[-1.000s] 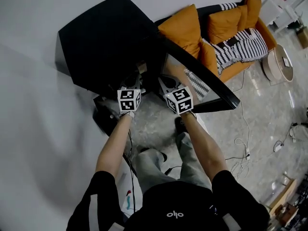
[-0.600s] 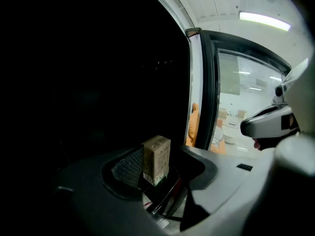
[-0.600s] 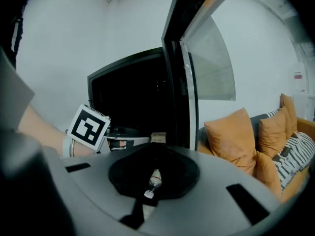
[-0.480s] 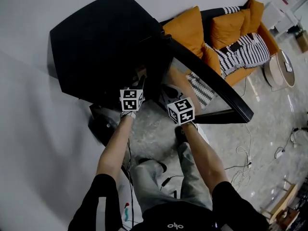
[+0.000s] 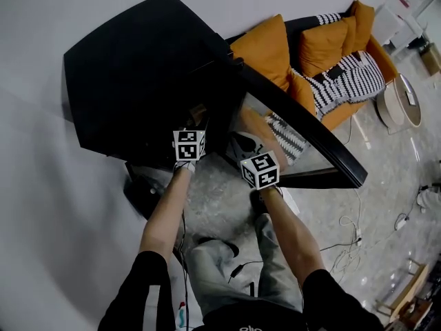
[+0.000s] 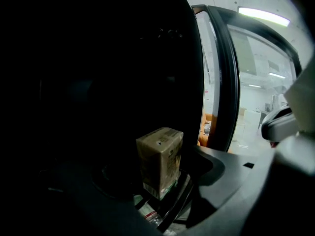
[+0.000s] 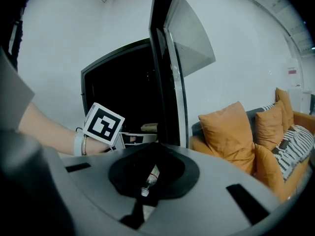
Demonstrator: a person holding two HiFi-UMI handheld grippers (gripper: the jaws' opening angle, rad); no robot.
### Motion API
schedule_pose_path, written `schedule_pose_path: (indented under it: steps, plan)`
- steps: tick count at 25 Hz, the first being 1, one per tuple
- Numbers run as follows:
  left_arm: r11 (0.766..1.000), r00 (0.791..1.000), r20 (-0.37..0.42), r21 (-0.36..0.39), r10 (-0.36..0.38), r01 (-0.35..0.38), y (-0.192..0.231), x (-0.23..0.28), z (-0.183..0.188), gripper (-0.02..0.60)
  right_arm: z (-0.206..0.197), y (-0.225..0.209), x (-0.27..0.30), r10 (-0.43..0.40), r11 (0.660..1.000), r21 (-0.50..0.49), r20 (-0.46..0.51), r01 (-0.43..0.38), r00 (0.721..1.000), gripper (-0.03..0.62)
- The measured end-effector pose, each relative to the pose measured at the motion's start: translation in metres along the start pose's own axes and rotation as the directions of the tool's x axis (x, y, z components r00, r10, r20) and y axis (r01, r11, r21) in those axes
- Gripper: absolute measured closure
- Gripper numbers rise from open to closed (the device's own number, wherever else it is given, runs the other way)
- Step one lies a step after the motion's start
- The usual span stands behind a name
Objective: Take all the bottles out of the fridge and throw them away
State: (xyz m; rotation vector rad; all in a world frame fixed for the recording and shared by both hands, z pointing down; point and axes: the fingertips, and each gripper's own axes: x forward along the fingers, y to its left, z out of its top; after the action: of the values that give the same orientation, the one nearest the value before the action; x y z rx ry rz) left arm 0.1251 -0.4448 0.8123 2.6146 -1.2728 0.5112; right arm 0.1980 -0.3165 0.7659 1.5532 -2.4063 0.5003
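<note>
One bottle (image 6: 147, 214) is seen lying low before the left gripper (image 5: 189, 143), its jaws just opened wide; the right gripper (image 7: 135, 213) is clenched.

Clear bottle (image 7: 149, 177) (white cap), tilted between jaws
</note>
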Motion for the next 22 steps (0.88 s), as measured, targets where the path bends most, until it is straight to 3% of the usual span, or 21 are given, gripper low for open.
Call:
schedule_pose_path:
  steps: [11,22]
  plan:
    - [1.0,1.0,0.01,0.026,-0.015,0.015,-0.007,-0.004,0.004,0.295,-0.002,-0.001,-0.004,-0.022,1.0,0.015,0.008,0.022,1.0,0.586]
    - [0.999,1.0,0.001,0.018,-0.028,0.028,-0.03,-0.07,0.042,0.295,0.029,0.02,-0.051,-0.036,0.998,0.059,0.018,0.035,0.999,0.586]
